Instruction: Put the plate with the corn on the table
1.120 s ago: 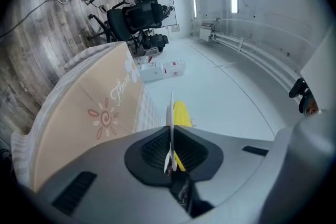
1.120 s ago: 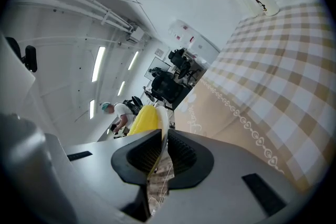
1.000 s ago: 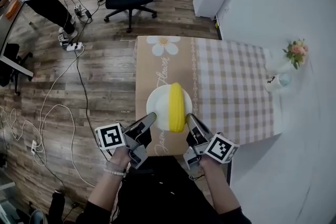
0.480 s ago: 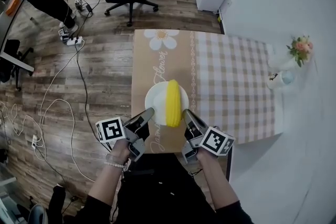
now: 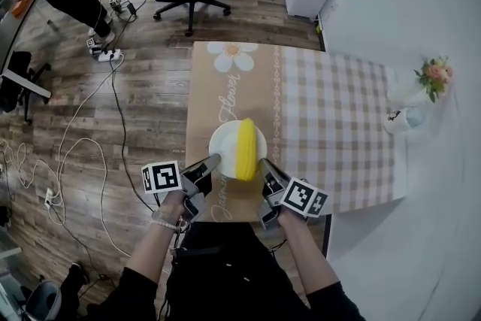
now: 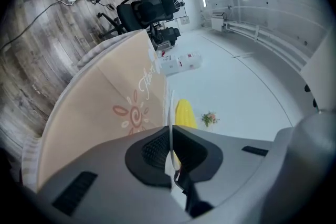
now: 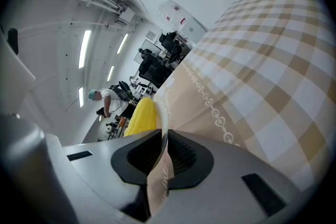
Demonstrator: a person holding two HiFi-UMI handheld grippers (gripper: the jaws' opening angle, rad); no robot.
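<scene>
The round white plate (image 5: 224, 140), with the yellow corn cob (image 5: 246, 149) lying across it, is over the tan, flower-printed strip of the cloth-covered bench (image 5: 338, 109), close to the edge nearest you. You hold it from both sides. Your left tool (image 5: 213, 160) is clamped on the left rim and your right tool (image 5: 264, 164) on the right rim. In each gripper view the thin rim shows edge-on between the dark pads, with the jaws pinched nearly together on it.

That opposed hold makes sense: the cob lies loose and could roll if the plate tipped, and two grips keep it level. The plate looks to be at or just above the cloth, but the steep head view does not settle whether it bears on the bench yet.

The checked part of the cloth to the right is free. The small vase of pink flowers (image 5: 431, 77) and the white cup (image 5: 398, 119) stand well apart on the white surface at the far right, so nothing crowds your spot. I judge that what remains is to settle the plate flat, then part both tools together so neither side lifts.
</scene>
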